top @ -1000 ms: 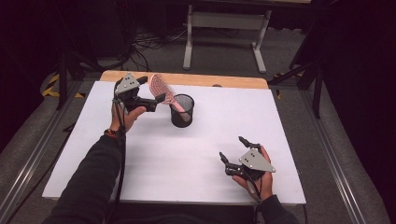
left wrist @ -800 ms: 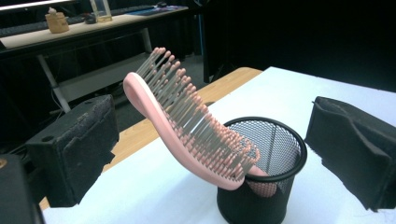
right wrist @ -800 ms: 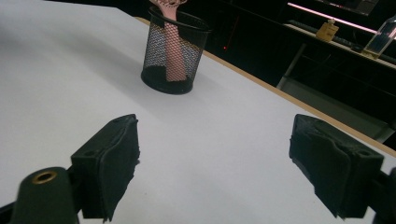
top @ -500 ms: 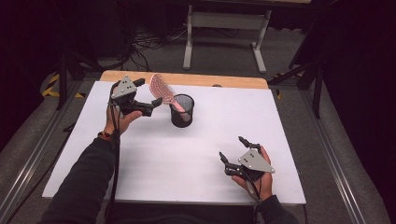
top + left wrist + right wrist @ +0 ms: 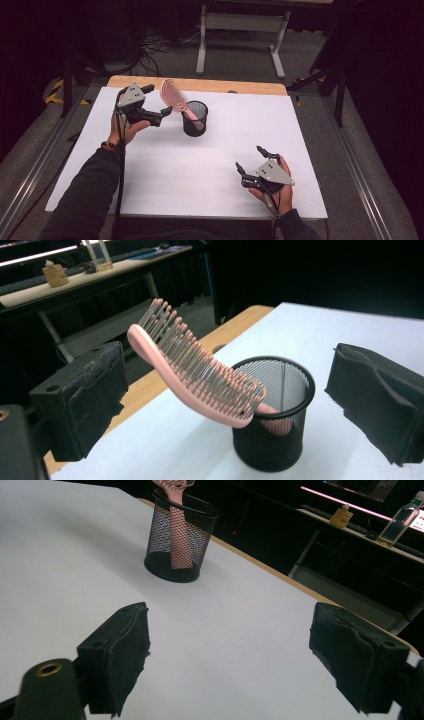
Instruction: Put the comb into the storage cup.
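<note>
Pink plastic, the hairbrush (image 5: 200,377) stood handle-down in the black mesh cup (image 5: 275,440), its bristled head leaning out over the cup's rim toward the wooden back edge of the white table (image 5: 165,175). The left gripper (image 5: 159,111) hung just beside the cup on the side where the brush head leaned; its jaws were spread wide and touched neither the brush nor the cup. The right gripper (image 5: 250,160) rested well apart from the cup, near the table's front edge, jaws likewise parted and holding nothing.

Judging from how things lay, the brush had been set in the cup and let go, so the risk sat in the lean. The head overhung the rim far enough that a light mesh cup might tip toward it, especially if a jaw or the trailing cable brushed the bristles as the hand drew off. A knock could also lever the handle up and flip the brush out onto the table.

No brand, label or writing could be read on the brush, the cup or the grippers; the bottles on the far bench behind the cup were too blurred to tell.
</note>
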The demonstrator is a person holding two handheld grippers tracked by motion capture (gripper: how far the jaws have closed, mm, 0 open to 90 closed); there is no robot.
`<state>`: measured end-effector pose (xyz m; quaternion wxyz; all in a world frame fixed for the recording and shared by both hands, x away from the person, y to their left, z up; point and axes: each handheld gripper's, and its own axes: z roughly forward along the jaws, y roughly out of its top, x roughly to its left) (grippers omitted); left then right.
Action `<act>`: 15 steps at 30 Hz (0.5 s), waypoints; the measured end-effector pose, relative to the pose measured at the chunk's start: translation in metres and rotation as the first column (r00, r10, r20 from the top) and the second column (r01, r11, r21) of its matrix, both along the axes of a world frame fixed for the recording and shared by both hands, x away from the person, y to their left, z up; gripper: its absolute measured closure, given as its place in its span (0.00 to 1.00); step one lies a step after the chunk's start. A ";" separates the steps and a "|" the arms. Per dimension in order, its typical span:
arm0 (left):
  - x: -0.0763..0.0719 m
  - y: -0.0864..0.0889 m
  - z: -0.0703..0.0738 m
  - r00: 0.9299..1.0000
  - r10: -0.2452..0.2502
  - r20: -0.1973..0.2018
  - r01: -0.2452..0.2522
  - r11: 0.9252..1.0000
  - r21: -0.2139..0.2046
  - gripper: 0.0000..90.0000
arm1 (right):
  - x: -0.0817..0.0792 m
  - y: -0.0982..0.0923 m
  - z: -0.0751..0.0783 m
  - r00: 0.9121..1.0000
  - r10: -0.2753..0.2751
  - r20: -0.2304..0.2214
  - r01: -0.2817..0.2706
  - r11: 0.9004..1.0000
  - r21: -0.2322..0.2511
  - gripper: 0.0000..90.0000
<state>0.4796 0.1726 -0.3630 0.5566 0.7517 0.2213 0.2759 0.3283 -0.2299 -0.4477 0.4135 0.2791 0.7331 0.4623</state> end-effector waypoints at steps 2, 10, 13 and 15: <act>-0.003 0.001 0.001 1.000 -0.007 0.004 0.007 1.000 -0.004 0.04 | 0.000 0.000 0.000 1.000 -0.002 0.005 0.002 1.000 0.000 0.19; -0.013 0.003 0.003 0.999 -0.025 0.029 0.025 1.000 0.015 0.04 | -0.001 0.001 0.001 1.000 -0.011 0.014 0.011 1.000 -0.002 0.19; -0.017 0.006 0.002 0.999 -0.033 0.033 0.033 0.999 0.022 0.04 | -0.002 0.001 0.001 1.000 -0.005 0.017 0.005 1.000 -0.001 0.19; -0.018 0.006 0.002 0.999 -0.031 0.036 0.030 0.999 0.020 0.05 | -0.002 0.002 0.001 1.000 -0.004 0.016 0.004 1.000 -0.002 0.19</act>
